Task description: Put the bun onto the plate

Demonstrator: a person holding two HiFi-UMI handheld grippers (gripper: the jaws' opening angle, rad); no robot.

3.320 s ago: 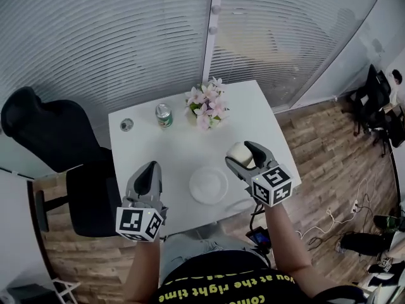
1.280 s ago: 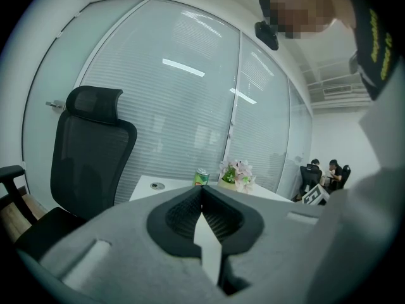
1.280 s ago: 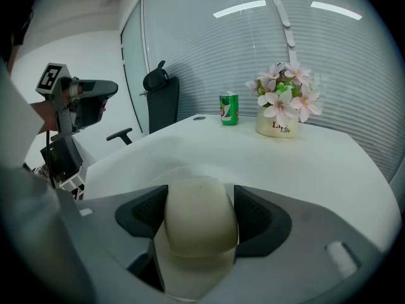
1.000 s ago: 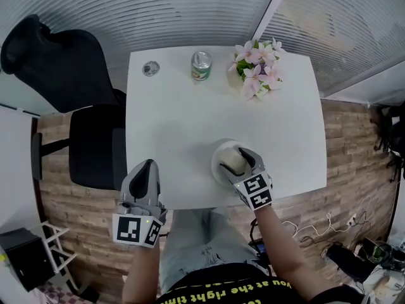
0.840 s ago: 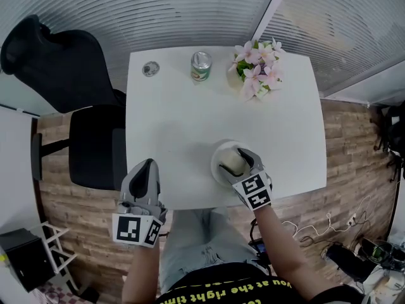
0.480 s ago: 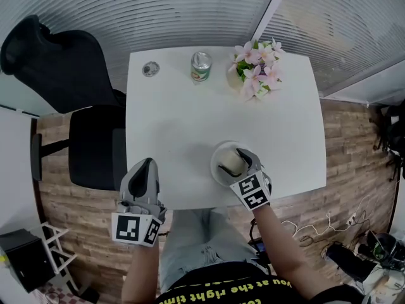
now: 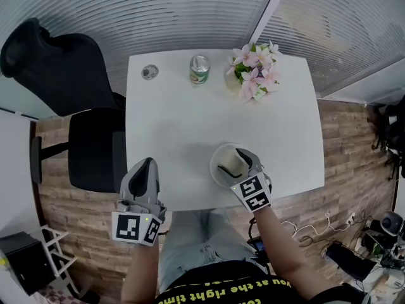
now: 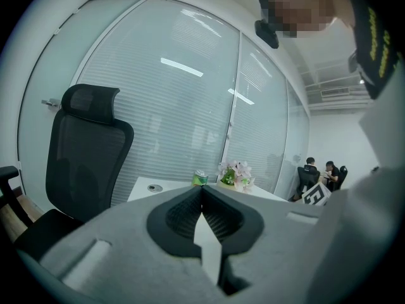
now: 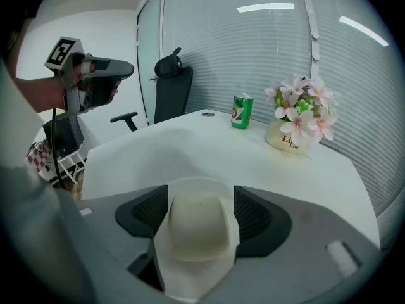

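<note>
Right gripper view, item 1: bun [image 9: 199,223]. Pale, domed, upright. It is held between the pads of the right gripper [image 9: 201,200], which stand about a bun's width apart against its flanks. No clear gap shows on either side, so the grip reads as on. The bun sits directly over the plate [image 9: 197,181], whose white rim shows past the bun's far side and beneath its near side. Whether the bun's base touches the plate cannot be told.

Item 2: plate. White, round, set on the table [image 7: 171,125] close to its near edge, probably to give the person a short reach.

Item 3: left gripper [image 7: 147,166]. Jaws closed tip to tip, nothing between them. It is held well left of the plate, off the table's near edge. It is judged to be parked out of the way, since the placing needs only one hand.

Item 4: can [image 7: 199,68], flowers [image 7: 253,71] and a small disc [image 7: 149,73]. All stand well beyond the plate along the table's far edge and take no part in the task. A chair [image 7: 76,106] stands left of the plate, off the table.

Judgement: the placing looks nearly complete. What remains is lowering the bun to contact, if any height is left. The jaws should then part evenly so the soft bun is not dragged off the plate.
</note>
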